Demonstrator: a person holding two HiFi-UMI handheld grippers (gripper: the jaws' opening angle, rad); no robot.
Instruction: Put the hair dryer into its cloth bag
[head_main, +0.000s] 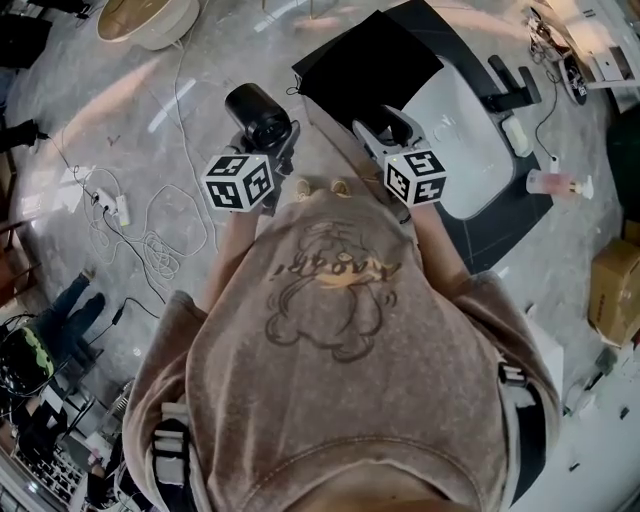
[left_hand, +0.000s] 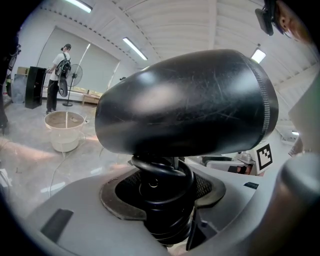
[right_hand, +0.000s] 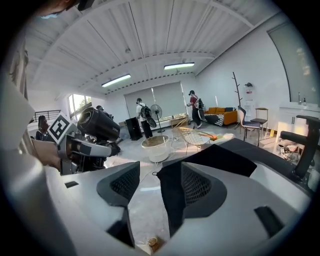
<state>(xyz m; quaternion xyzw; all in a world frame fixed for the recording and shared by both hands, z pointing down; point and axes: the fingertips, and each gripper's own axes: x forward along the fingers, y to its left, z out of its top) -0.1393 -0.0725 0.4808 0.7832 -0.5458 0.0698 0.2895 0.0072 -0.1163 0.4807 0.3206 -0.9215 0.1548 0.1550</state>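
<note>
The black hair dryer is held up over the floor by its handle, and my left gripper is shut on that handle. Its big barrel fills the left gripper view. The black cloth bag lies spread on the white table, one corner hanging off the near edge. My right gripper is open at that corner. In the right gripper view the bag's edge hangs between the jaws against the right one, with a wide gap to the left one. The hair dryer shows at the left there.
A white basin stands on the grey floor ahead to the left. White cables and a power strip lie on the floor at the left. A pink bottle and a cardboard box are to the right. People stand far off.
</note>
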